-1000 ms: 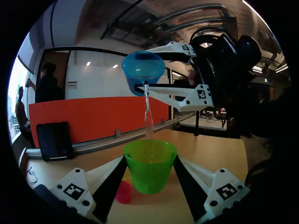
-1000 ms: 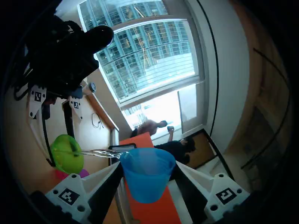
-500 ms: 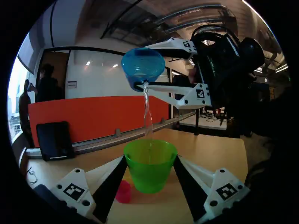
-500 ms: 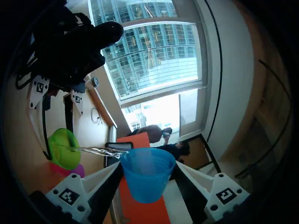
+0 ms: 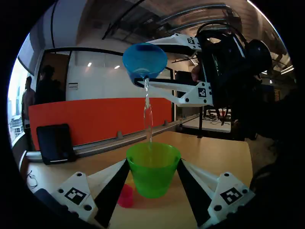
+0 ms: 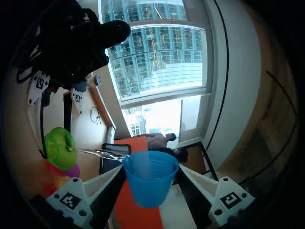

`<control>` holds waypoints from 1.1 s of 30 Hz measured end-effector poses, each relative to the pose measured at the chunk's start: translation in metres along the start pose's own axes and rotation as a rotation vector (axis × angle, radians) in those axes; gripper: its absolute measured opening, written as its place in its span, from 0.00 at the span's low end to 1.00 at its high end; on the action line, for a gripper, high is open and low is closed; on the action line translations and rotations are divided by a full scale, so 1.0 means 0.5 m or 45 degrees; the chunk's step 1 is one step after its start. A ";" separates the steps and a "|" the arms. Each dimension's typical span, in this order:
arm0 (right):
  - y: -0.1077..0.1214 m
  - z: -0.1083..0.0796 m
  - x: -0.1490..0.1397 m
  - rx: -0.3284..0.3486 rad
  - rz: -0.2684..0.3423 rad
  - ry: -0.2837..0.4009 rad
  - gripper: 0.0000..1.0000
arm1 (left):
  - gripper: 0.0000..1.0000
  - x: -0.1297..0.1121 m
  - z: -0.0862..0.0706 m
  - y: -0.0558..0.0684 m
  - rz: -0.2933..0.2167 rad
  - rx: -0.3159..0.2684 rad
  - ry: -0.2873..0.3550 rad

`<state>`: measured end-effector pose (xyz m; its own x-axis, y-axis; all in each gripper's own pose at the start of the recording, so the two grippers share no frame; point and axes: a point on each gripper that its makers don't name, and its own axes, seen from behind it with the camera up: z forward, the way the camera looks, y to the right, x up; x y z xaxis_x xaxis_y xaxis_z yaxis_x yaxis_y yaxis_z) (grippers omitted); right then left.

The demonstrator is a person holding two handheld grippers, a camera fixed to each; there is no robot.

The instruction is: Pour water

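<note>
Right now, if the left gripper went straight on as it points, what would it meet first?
With the green cup in its jaws, the left gripper looks free across the table; first would likely be the orange wall above the rail, depth unclear.

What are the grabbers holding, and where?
The left gripper pinches the green plastic cup by its side walls; the right gripper pinches the tilted blue plastic cup likewise.
</note>
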<state>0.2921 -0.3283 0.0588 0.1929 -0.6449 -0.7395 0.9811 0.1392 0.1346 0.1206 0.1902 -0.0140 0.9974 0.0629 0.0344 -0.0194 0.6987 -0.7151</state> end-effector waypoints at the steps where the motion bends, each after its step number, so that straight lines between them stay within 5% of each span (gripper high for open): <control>1: 0.001 0.001 0.000 -0.002 -0.008 0.000 0.91 | 0.86 0.000 0.000 0.000 0.000 0.000 0.000; 33: 0.026 0.011 0.005 -0.047 -0.241 0.006 0.91 | 0.86 0.002 0.008 0.003 -0.002 -0.006 -0.005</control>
<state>0.3054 -0.3322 0.0624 0.0050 -0.6587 -0.7524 0.9986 0.0435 -0.0314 0.1211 0.1943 -0.0123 0.9972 0.0642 0.0382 -0.0173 0.6957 -0.7181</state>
